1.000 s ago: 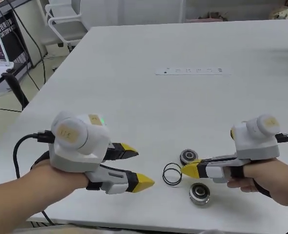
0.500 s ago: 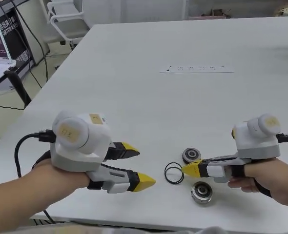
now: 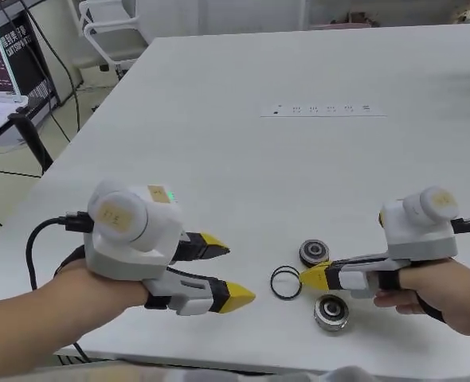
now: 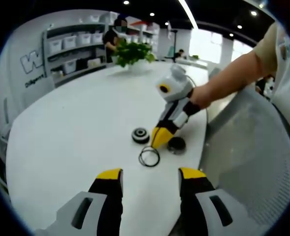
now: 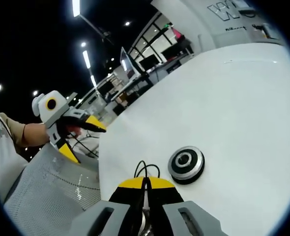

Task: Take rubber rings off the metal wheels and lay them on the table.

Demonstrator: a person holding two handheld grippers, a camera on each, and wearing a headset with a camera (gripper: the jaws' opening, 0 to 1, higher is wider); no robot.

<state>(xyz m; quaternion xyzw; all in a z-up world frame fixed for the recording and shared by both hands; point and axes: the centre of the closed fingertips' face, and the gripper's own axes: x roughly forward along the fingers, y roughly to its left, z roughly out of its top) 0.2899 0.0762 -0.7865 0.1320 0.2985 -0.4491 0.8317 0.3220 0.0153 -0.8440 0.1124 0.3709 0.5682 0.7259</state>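
Observation:
Two thin black rubber rings (image 3: 285,282) lie overlapping on the white table (image 3: 299,167), also seen as rings (image 4: 149,156) from the left gripper. One metal wheel (image 3: 314,252) sits just behind them. A second wheel (image 3: 330,312) sits nearer the front edge, under the right gripper's body. My right gripper (image 3: 305,277) is shut, its yellow tip right at the rings' edge; whether it touches them I cannot tell. From its own camera the right gripper (image 5: 145,183) has the rings (image 5: 146,169) just past its tip and a wheel (image 5: 186,163) to the right. My left gripper (image 3: 229,270) is open, left of the rings.
A white power strip (image 3: 323,109) lies flat at mid-table. The table's front edge (image 3: 243,362) runs close below both grippers. Office chairs (image 3: 111,32) and a dark stand (image 3: 28,127) are off the table's left side. A potted plant (image 4: 131,51) stands at the table's far end.

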